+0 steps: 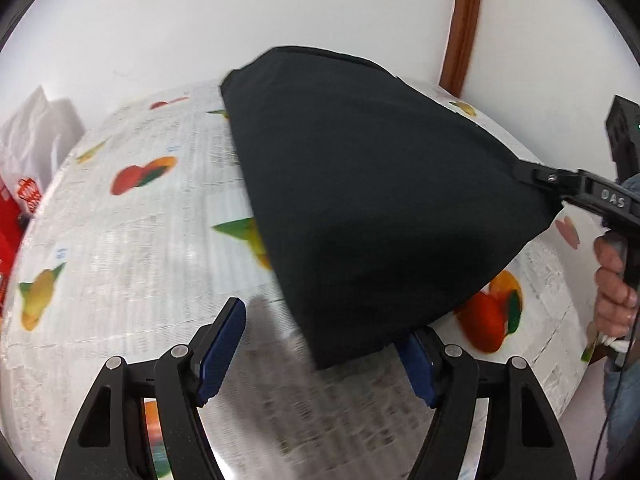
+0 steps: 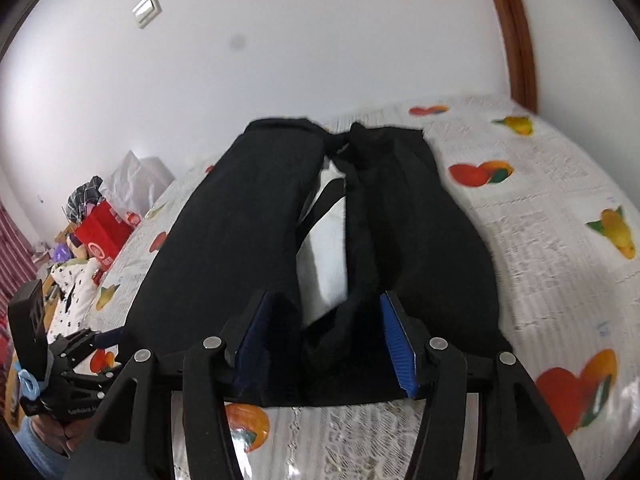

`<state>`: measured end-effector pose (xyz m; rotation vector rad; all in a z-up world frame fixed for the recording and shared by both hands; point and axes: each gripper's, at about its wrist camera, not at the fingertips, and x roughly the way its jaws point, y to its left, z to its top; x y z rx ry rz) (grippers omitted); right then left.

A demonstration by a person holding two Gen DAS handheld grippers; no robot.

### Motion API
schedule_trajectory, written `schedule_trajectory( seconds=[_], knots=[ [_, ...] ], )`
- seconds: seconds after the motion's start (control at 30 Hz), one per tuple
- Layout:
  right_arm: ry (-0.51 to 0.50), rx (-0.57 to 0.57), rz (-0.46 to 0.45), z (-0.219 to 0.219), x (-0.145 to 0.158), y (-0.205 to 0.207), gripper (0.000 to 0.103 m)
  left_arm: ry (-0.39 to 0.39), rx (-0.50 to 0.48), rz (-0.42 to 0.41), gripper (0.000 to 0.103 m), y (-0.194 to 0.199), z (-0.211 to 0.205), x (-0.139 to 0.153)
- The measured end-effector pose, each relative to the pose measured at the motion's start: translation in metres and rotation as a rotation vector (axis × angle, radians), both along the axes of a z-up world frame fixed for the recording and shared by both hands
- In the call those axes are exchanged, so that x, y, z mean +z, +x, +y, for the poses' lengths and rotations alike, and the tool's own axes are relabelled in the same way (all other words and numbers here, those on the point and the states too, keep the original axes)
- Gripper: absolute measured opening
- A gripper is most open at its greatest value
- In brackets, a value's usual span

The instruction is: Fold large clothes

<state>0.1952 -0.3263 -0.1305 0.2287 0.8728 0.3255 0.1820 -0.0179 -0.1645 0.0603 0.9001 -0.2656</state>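
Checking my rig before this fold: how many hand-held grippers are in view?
2. The left hand-held gripper is open at the near edge of the black garment on the bed. The right hand-held gripper is at its right corner, with the fabric taut to it.

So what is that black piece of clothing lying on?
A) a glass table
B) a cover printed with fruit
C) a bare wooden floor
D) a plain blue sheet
B: the black garment is spread over a white cover printed with oranges and other fruit over newspaper-like text.
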Motion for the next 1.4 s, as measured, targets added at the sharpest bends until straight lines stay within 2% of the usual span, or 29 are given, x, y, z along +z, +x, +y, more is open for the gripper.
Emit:
schedule_trajectory(
  seconds=[0.07,0.17,0.2,0.23,0.27,0.33,0.4,0.47,0.6,0.67,0.8,0.87,1.03,1.13,1.2,1.27,1.3,1.4],
  knots=[
    [0.001,0.009,0.016,0.005,-0.006,0.006,0.057,0.002,-0.009,0.010,0.071,0.004,-0.009,-0.003],
    [-0.042,0.029,0.020,0.020,-0.007,0.012,0.052,0.056,-0.002,-0.001,0.071,0.004,-0.023,-0.005],
    [-0.059,0.034,0.014,0.024,-0.006,0.013,0.037,0.078,0.002,-0.003,0.072,0.002,-0.027,-0.005],
    [-0.075,0.042,0.004,0.027,-0.004,0.013,0.018,0.100,0.008,-0.010,0.074,0.002,-0.031,-0.006],
    [-0.102,0.051,-0.011,0.032,-0.001,0.014,0.011,0.106,0.011,-0.011,0.074,0.003,-0.033,-0.006],
    [-0.108,0.080,-0.058,0.032,0.011,0.013,0.008,0.097,0.024,0.001,0.074,0.005,-0.033,-0.005],
    [-0.065,0.099,-0.108,0.024,0.027,0.009,0.007,0.092,0.031,0.006,0.075,0.008,-0.032,-0.005],
    [0.050,0.098,-0.175,0.003,0.045,0.001,0.006,0.094,0.033,0.001,0.075,0.010,-0.032,-0.005],
    [0.154,0.051,-0.272,-0.030,0.058,-0.010,0.006,0.090,0.034,-0.003,0.075,0.008,-0.030,-0.006],
    [0.151,0.009,-0.244,-0.042,0.049,-0.006,0.006,0.089,0.035,-0.002,0.075,0.009,-0.029,-0.007],
    [0.085,-0.067,-0.097,-0.055,0.010,0.008,0.006,0.098,0.034,0.002,0.075,0.009,-0.031,-0.005],
    [0.069,-0.080,-0.065,-0.054,-0.001,0.010,0.006,0.074,0.022,0.005,0.073,0.012,-0.034,-0.004],
    [0.030,-0.073,-0.108,-0.047,0.011,0.007,0.006,0.085,0.041,0.012,0.075,0.021,-0.040,-0.006],
    [0.108,-0.056,-0.207,-0.059,0.032,-0.005,0.006,0.099,0.066,0.015,0.076,0.022,-0.037,-0.007],
    [0.136,-0.086,-0.242,-0.071,0.037,-0.010,0.006,0.090,0.076,0.014,0.076,0.022,-0.033,-0.008],
    [0.119,-0.106,-0.213,-0.075,0.031,-0.007,0.006,0.090,0.078,0.012,0.075,0.022,-0.031,-0.008],
    [0.091,-0.118,-0.159,-0.076,0.021,-0.002,0.006,0.091,0.079,0.010,0.076,0.023,-0.030,-0.008],
    [0.038,-0.125,-0.074,-0.076,0.002,0.003,0.007,0.092,0.081,0.007,0.075,0.022,-0.031,-0.009]
  ],
)
